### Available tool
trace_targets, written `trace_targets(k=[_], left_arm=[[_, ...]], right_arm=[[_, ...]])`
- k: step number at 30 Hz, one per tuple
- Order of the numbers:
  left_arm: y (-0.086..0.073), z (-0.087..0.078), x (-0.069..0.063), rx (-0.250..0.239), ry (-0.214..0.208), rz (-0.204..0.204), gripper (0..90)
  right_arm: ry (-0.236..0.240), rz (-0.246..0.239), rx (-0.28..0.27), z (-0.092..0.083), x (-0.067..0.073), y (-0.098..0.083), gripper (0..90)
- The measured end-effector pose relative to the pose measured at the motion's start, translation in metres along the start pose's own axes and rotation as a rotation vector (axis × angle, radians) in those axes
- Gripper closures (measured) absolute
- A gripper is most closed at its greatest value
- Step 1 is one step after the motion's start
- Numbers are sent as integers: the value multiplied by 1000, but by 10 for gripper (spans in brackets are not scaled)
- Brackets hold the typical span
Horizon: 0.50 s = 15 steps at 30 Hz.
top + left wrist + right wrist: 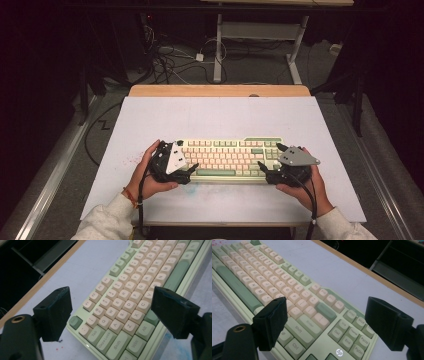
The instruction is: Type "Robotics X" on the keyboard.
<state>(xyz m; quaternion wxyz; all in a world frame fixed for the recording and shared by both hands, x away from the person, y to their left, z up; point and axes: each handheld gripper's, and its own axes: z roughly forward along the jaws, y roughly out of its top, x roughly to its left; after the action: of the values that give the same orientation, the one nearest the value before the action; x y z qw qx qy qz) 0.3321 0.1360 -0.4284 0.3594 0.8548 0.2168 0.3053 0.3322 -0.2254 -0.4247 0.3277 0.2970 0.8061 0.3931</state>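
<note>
The keyboard [227, 159] on the worktop [220, 112] is straddled at its ends by the left gripper [191, 170] and right gripper [265, 172], fingers spread wide, nothing gripped.

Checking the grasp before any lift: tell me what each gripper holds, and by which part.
Nothing is held. The left gripper and right gripper are both open, jaws spread above the two ends of the pale green keyboard with cream keycaps, not closed on it.
</note>
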Motion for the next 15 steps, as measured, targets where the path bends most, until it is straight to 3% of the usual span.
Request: trace_targets(k=[15], left_arm=[[-12, -10, 1, 23, 24, 19, 161]], right_arm=[[-40, -25, 5, -12, -1, -6, 185]])
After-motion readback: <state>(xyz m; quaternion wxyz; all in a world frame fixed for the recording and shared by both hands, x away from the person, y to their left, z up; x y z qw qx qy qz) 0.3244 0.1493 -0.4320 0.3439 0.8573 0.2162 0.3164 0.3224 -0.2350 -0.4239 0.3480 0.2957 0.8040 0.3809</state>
